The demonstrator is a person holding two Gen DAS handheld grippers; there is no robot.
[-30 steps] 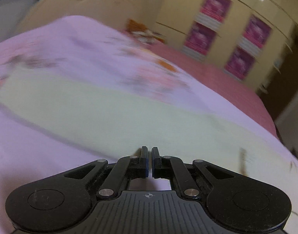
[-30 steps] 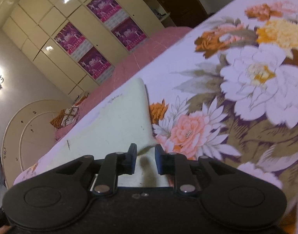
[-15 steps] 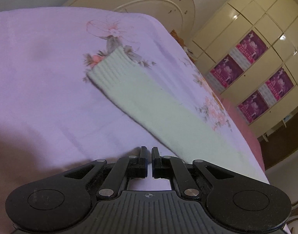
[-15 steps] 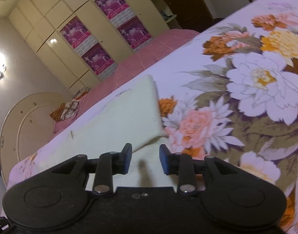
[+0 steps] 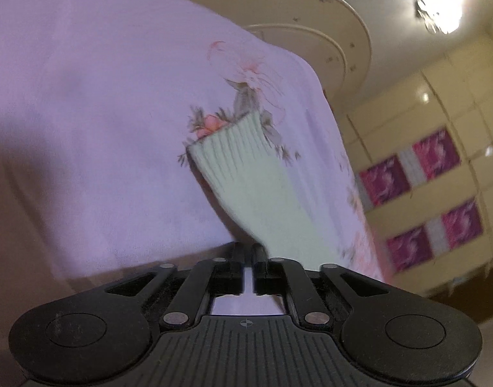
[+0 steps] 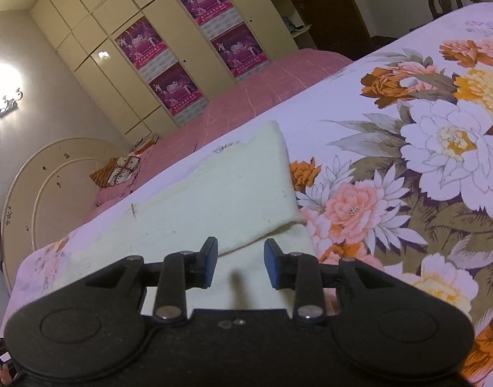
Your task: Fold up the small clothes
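Note:
A pale green knit garment lies flat on the floral bedsheet [image 5: 101, 129]. In the left wrist view its sleeve [image 5: 256, 193] runs away from me to a ribbed cuff [image 5: 230, 142]. My left gripper [image 5: 248, 258] hovers at the sleeve's near edge. Its jaws are opening, a narrow gap shows, and only sheet is seen between them. In the right wrist view a folded part of the garment [image 6: 233, 187] lies on the bedsheet [image 6: 407, 193]. My right gripper [image 6: 241, 254] stands open just over the fold's near edge, its pads clear of the cloth.
A round cream headboard [image 6: 37, 187] stands at the bed's far end, also seen in the left wrist view as the headboard [image 5: 311, 25]. Beyond the bed are a second bed with a pink cover [image 6: 262, 87] and cream wardrobes [image 6: 169, 48] with purple posters.
The left gripper has rolled and travelled along the sleeve toward the cuff, and its jaws have gone from shut to a narrow gap. The right jaws have spread wider; that hand has barely shifted.

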